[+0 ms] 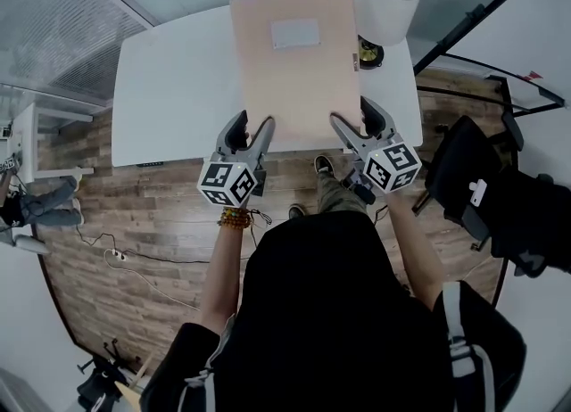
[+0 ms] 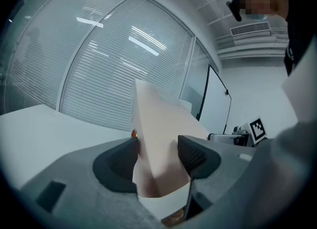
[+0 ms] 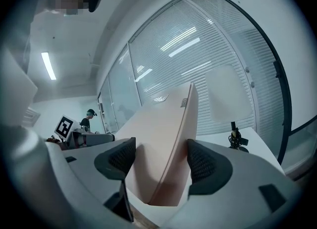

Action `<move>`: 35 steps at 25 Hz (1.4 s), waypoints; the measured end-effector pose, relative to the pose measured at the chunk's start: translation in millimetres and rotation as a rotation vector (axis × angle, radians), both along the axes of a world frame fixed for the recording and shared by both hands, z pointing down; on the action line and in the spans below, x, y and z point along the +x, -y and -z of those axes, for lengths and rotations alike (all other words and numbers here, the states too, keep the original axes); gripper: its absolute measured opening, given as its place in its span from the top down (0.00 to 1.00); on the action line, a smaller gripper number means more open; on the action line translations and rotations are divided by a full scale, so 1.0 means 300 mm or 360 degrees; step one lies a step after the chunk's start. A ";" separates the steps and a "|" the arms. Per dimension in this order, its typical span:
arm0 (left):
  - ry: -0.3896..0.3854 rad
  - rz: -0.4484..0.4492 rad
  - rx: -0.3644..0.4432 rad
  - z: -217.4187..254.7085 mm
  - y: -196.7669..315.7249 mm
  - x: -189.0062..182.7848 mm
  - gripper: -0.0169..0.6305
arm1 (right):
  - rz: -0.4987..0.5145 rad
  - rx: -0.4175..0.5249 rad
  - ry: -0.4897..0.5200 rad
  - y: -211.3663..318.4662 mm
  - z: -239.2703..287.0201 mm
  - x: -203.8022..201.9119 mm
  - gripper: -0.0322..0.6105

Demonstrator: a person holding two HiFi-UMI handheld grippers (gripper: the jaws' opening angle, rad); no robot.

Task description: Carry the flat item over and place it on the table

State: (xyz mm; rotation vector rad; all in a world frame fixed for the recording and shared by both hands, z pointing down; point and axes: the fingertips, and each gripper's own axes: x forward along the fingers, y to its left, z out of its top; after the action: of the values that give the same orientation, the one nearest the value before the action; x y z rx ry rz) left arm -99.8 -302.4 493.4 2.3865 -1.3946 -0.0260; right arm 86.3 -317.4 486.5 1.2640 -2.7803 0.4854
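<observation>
The flat item (image 1: pixel 294 62) is a pale pink-beige board with a grey square label near its far end. It lies over the white table (image 1: pixel 169 89) and reaches just past the table's near edge. My left gripper (image 1: pixel 256 134) is shut on its near left corner, and my right gripper (image 1: pixel 350 125) is shut on its near right corner. In the left gripper view the flat item (image 2: pixel 158 124) rises away between the pads of my left gripper (image 2: pixel 158 156). The right gripper view shows the flat item (image 3: pixel 163 124) held edge-on in my right gripper (image 3: pixel 161 159). Whether its far end touches the table cannot be told.
A white lamp shade (image 1: pixel 388 0) on a small black base (image 1: pixel 370 52) stands at the table's far right, close to the item's right edge. A black chair (image 1: pixel 464 178) is at my right. Glass walls with blinds lie beyond the table. Cables (image 1: pixel 116 254) lie on the wooden floor.
</observation>
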 end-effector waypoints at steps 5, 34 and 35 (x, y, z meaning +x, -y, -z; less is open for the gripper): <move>-0.0004 0.0011 -0.0052 -0.025 0.067 -0.007 0.58 | 0.0008 -0.0037 -0.0010 0.069 -0.021 -0.006 0.47; 0.0024 0.0009 -0.0447 -0.361 0.329 0.068 0.58 | 0.0042 -0.0409 -0.0035 0.330 -0.362 0.071 0.47; 0.0026 0.0007 -0.0462 -0.376 0.333 0.072 0.58 | 0.0041 -0.0422 -0.0041 0.334 -0.377 0.075 0.47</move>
State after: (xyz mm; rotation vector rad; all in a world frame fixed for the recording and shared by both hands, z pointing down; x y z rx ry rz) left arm -78.1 -402.3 606.3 2.1482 -1.3114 0.1829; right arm 108.8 -417.6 599.5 1.1652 -2.5984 0.7983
